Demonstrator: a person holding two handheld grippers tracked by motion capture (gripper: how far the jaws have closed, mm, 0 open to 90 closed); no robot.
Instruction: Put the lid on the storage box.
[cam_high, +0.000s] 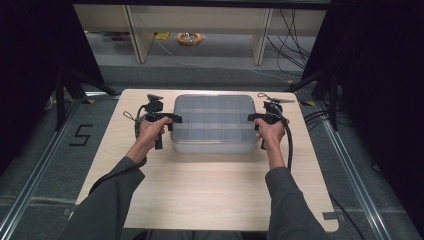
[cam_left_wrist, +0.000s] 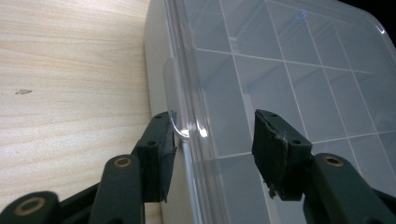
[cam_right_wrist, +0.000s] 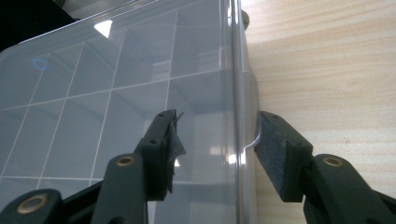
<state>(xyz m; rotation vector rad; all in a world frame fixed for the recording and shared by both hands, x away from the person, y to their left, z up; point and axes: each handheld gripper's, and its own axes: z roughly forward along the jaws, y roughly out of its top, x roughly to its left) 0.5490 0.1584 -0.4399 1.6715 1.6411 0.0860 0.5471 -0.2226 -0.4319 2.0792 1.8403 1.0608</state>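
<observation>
A clear plastic compartment box (cam_high: 215, 122) with a closed lid lies in the middle of the wooden table (cam_high: 210, 190). My left gripper (cam_high: 172, 119) is at its left end and stands open, its jaws straddling the lid's edge tab (cam_left_wrist: 180, 128); one pad (cam_left_wrist: 161, 154) touches the tab's outside, the other hovers over the lid (cam_left_wrist: 280, 70). My right gripper (cam_high: 254, 118) mirrors this at the right end, open, with jaws on either side of the lid rim (cam_right_wrist: 245, 116). The box's compartments (cam_right_wrist: 135, 107) look empty through the lid.
Bare table stretches in front of the box toward the person. Beyond the table's far edge are the floor, shelf legs (cam_high: 137, 35), loose cables (cam_high: 295, 35) and a yellow ring (cam_high: 189, 38). Tripod legs (cam_high: 65, 92) stand left and right of the table.
</observation>
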